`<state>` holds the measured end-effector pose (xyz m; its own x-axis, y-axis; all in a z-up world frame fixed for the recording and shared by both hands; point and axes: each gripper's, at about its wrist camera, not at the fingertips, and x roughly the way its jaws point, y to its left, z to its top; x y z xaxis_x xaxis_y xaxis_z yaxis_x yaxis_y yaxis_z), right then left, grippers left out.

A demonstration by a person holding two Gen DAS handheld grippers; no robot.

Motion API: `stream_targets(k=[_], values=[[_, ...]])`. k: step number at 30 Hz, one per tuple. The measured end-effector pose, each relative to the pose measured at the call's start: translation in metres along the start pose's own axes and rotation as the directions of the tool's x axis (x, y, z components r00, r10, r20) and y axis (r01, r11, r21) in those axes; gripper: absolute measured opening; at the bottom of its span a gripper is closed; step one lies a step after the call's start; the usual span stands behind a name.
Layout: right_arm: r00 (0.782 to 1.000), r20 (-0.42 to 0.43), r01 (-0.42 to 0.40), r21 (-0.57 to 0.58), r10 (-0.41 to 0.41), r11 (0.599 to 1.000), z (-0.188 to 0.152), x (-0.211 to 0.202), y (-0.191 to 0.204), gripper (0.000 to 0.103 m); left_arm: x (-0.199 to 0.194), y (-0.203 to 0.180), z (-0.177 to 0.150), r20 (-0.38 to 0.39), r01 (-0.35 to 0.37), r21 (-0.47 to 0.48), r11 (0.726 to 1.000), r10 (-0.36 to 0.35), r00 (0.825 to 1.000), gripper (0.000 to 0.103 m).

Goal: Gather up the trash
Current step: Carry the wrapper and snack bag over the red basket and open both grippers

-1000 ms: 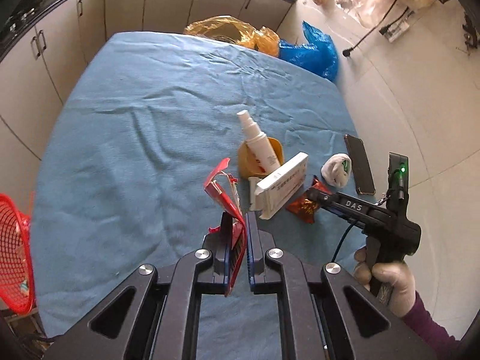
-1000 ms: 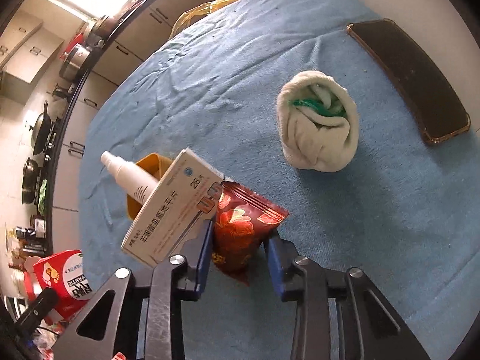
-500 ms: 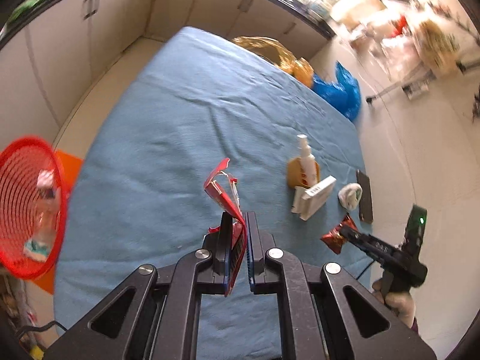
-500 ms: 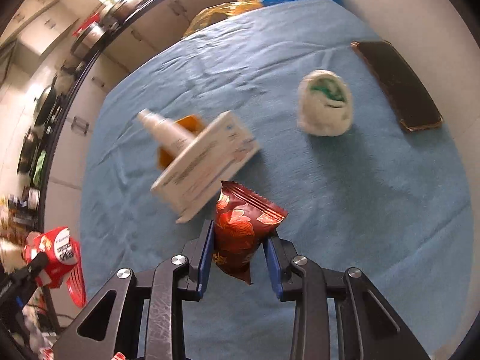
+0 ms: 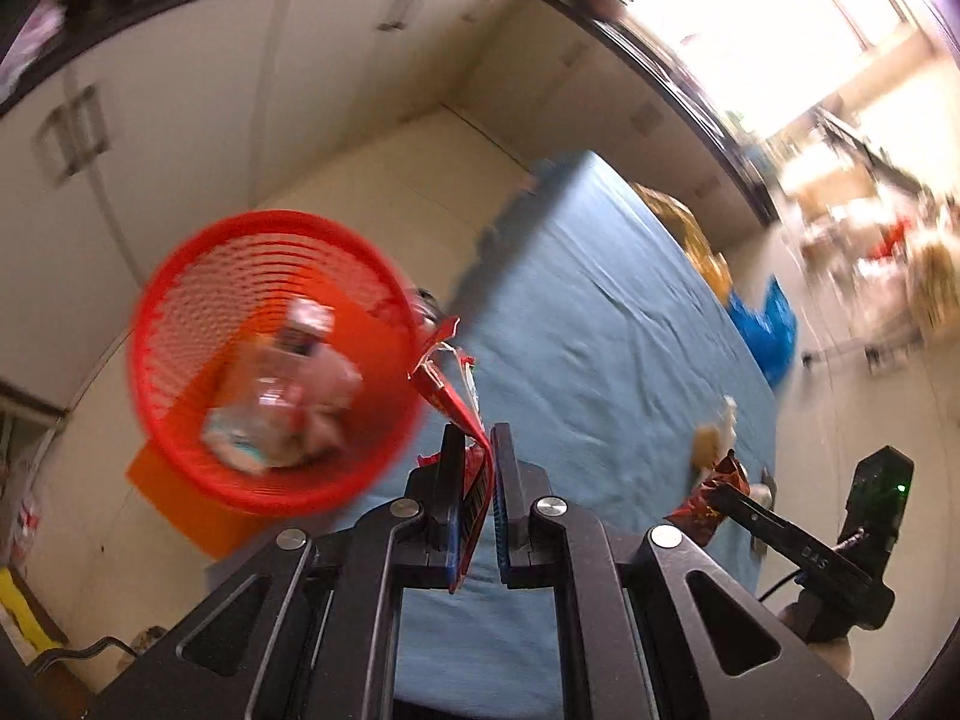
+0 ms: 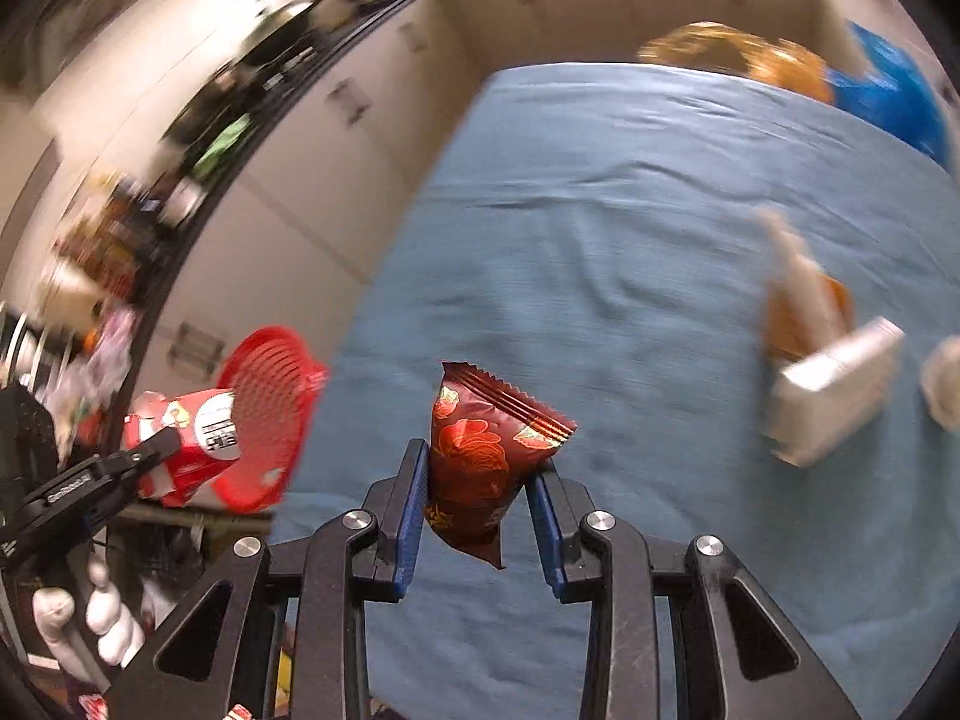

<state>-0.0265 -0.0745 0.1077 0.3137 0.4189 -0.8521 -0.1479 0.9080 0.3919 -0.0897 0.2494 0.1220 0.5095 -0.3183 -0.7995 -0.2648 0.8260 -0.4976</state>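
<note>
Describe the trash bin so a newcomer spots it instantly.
Find the table under the blue cloth; the red mesh basket sits off its edge, ahead of the left gripper in the left wrist view. Round, with slotted walls and trash inside, it is the only open container there.

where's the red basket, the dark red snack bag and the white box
red basket (image 5: 180, 360), left wrist view, on its mesh inner wall
dark red snack bag (image 6: 480, 456), right wrist view, middle of the printed front
white box (image 6: 834, 396), right wrist view, on its blurred broad face
</note>
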Motion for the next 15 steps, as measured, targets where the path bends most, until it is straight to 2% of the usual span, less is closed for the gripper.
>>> stream_targets(k=[8, 15], values=[[0.991, -0.109, -0.098, -0.149, 0.082, 0.984, 0.019, 0.068, 0.100, 0.035, -0.017, 0.071, 0.014, 0.051, -0.034, -0.115, 0.993, 0.040, 0.998, 0.008], [0.980, -0.178, -0.123, -0.219, 0.085, 0.968, 0.026, 0.119, 0.160, 0.035, -0.006, 0.090, 0.027, 0.046, -0.015, -0.137, 0.990, 0.021, 0.999, 0.008]])
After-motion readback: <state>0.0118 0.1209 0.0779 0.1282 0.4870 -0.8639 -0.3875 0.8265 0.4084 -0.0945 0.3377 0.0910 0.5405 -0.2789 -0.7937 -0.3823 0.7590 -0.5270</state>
